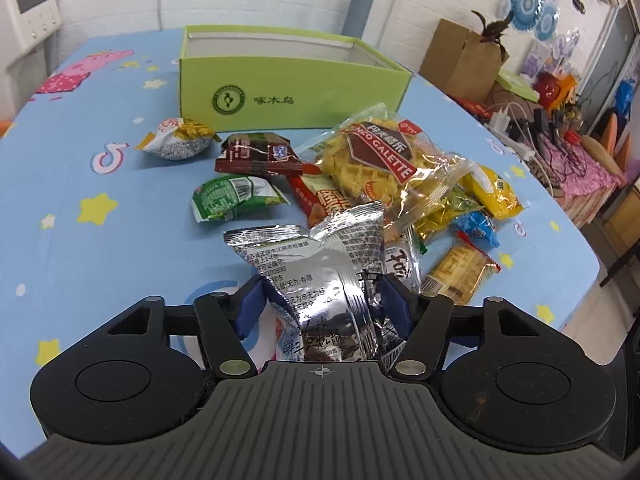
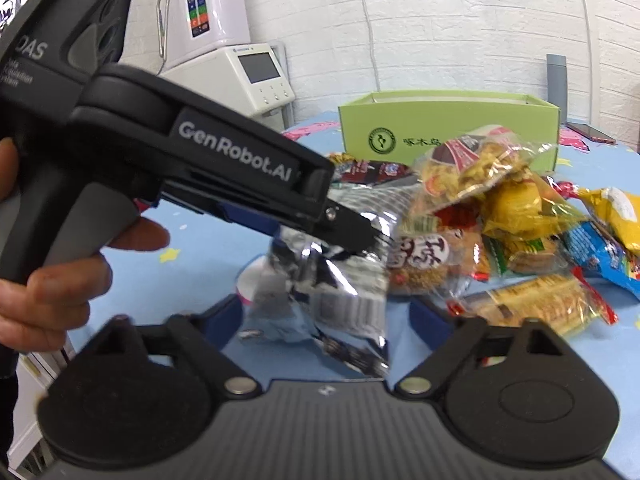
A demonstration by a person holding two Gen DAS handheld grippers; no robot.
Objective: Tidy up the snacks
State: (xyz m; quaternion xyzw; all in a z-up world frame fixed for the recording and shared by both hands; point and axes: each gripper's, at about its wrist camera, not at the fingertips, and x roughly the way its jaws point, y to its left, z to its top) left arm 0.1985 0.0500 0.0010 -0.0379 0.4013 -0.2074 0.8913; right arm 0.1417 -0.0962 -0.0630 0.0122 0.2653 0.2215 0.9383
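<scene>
Item: silver foil packet [image 1: 320, 280], sitting between the blue pads of the left gripper [image 1: 320, 300]; in the left wrist view the pads are pressing its sides, so the jaws are gripping it. The right wrist view is showing the same packet [image 2: 320, 292] from the side, with the left gripper [image 2: 360, 236] reaching in from the left, a hand [image 2: 52, 280] wrapping its grey handle. The right gripper [image 2: 332, 312] is standing with jaws apart on either side of the packet; its pads are not pressing it. Behind: a heap of snacks [image 1: 400, 184] lying on the desk [image 1: 100, 240], which is wearing a blue cartoon cloth, and an open green box [image 1: 292, 80] standing beyond the heap. Only the left view is showing a green packet [image 1: 236, 196] and a white-and-yellow packet [image 1: 180, 140] lying apart, left of the heap. Only the right view is showing a white machine [image 2: 256, 76] against the brick wall.
</scene>
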